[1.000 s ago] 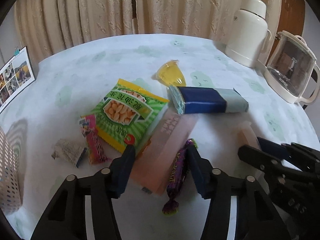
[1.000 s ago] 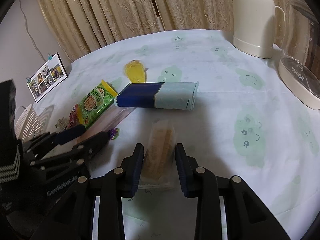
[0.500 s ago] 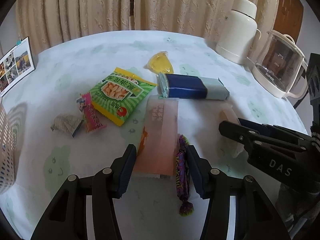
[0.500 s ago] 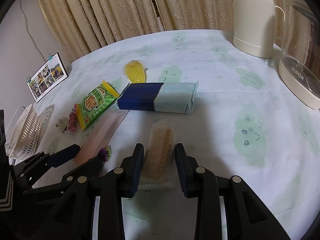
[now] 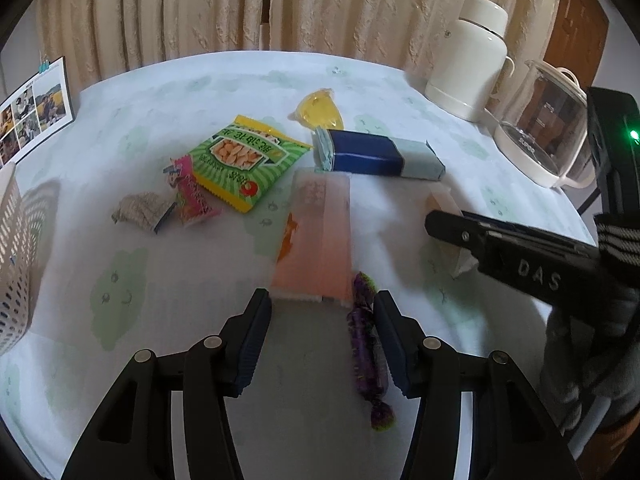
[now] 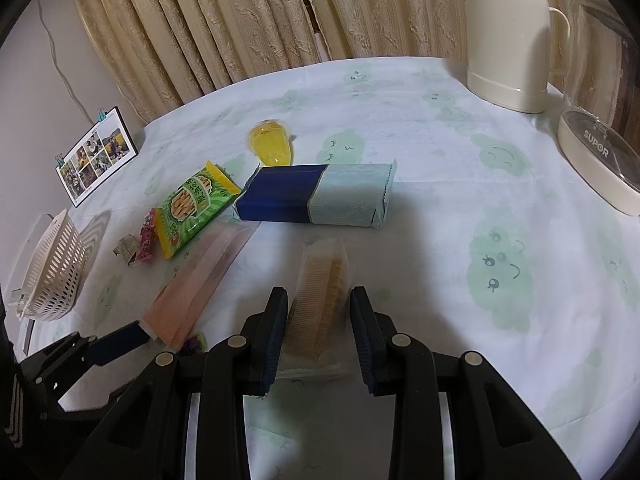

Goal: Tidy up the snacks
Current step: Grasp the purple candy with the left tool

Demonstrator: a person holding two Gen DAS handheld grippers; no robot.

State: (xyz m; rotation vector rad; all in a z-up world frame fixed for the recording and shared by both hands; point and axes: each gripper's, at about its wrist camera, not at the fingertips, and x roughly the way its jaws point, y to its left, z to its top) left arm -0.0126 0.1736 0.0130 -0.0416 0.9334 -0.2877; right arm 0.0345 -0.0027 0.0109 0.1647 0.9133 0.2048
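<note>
On the worktop (image 6: 440, 152), covered in a pale cloth with green smiling shapes, the snacks lie loose in a cluster. The right tool (image 6: 319, 322) sits low with its jaws spread on either side of a clear-wrapped wafer biscuit pack (image 6: 322, 300) — neither pad visibly presses the wrapper. The left tool (image 5: 322, 322) is likewise spread, its tips flanking the near end of a long pink packet (image 5: 316, 240), with a purple wrapped candy (image 5: 366, 344) lying just inside its right finger. Beyond these lie a blue and pale-teal box (image 6: 316, 199), a green peanut bag (image 5: 244, 160) beside it, a yellow jelly cup (image 6: 272, 146) farther back, and a small pink sachet (image 5: 192, 194) touching a crumpled grey wrapper (image 5: 140, 212). A white perforated basket (image 6: 56, 272) stands at the left edge, well apart from the snacks — nothing can be seen inside it. A cream thermos (image 6: 508, 36) and a glass kettle (image 5: 548, 124) stand at the far right, and a photo card (image 6: 96, 156) leans near the curtain.
</note>
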